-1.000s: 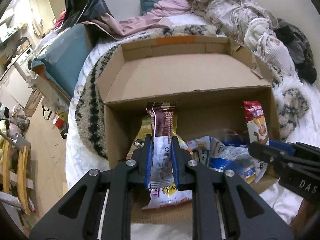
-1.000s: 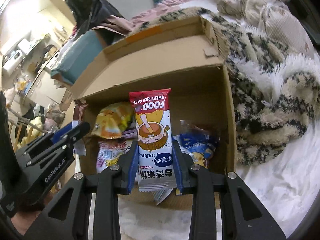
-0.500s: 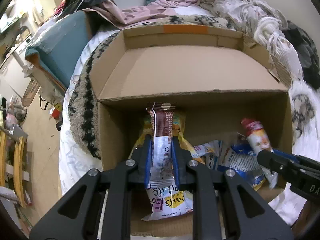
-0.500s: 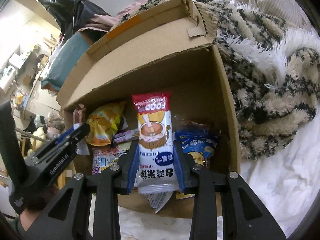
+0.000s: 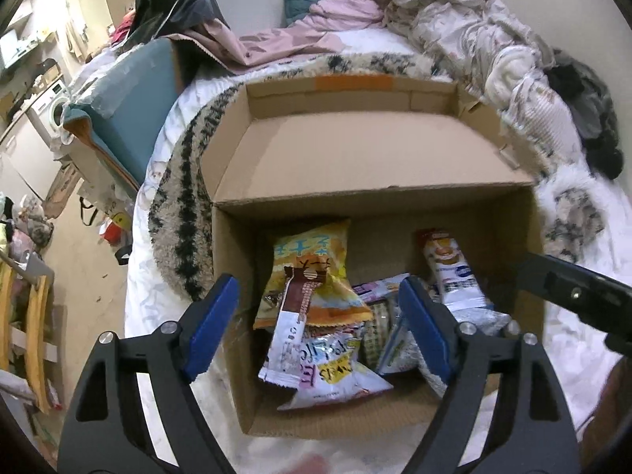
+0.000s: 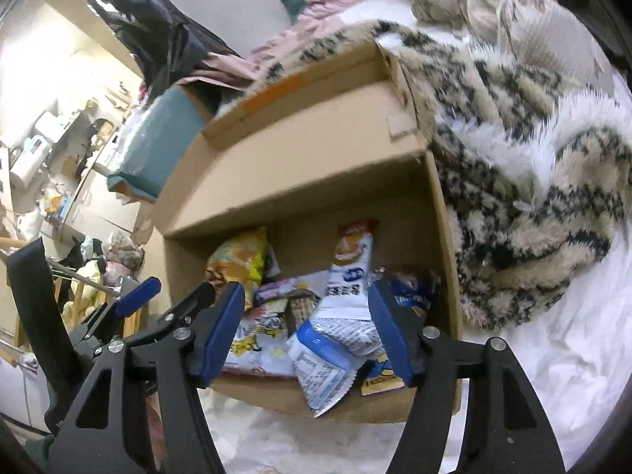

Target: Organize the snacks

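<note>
Snacks sit in the cardboard box on the bed: yellow bag, brown-white bar, rice cake pack, several more piled loosely. My left tool and right tool are both opening, pads clear of everything, holding nothing. I judge the packing mostly done; tidying the pile may remain.

The left gripper, clamped on the brown-and-white snack bar a second ago, is now opening; the bar lies free on the yellow bag in the cardboard box. The right gripper is likewise opening; its red-topped rice cake packet has dropped onto the pile, leaning against the far wall.
</note>
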The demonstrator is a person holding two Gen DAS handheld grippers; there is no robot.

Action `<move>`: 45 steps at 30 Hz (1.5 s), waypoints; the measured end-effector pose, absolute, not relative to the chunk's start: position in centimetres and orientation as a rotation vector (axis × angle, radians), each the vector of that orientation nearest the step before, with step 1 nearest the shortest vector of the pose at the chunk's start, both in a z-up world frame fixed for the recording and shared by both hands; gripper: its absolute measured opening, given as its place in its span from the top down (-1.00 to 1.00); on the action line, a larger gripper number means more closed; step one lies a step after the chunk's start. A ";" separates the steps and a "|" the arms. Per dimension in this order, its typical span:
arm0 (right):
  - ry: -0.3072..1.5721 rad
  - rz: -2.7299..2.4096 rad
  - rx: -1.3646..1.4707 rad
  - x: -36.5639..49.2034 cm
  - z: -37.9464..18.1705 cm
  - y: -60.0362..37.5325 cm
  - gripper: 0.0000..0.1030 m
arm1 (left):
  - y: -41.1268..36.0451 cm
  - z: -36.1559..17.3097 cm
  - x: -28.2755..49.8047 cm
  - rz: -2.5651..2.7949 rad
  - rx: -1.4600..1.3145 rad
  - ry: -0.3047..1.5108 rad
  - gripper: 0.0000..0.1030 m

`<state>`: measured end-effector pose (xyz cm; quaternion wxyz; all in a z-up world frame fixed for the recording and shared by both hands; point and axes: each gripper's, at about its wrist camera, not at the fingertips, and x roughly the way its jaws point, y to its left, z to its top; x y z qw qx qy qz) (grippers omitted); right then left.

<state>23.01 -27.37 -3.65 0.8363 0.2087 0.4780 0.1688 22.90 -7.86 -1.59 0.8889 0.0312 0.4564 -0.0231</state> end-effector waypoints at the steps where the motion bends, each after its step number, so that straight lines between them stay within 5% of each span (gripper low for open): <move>1: 0.996 0.361 0.428 22.7 -3.2 -27.2 -0.45 | -7.8 -1.1 22.4 -0.051 0.065 0.940 -0.57; 4: 0.957 0.360 0.399 21.5 -2.1 -27.0 -0.78 | -7.6 0.1 21.1 -0.056 0.066 0.911 -0.57; 12: 0.856 0.360 0.366 17.0 0.3 -27.3 -0.98 | -5.6 2.8 16.3 -0.060 0.038 0.817 -0.79; 26: 0.879 0.321 0.344 9.1 -0.8 -27.1 -1.00 | -1.7 2.1 7.8 -0.081 -0.006 0.852 -1.00; 45: 0.757 0.116 0.146 4.3 -2.1 -24.6 -1.00 | -1.4 -0.6 5.0 -0.038 0.022 0.711 -1.00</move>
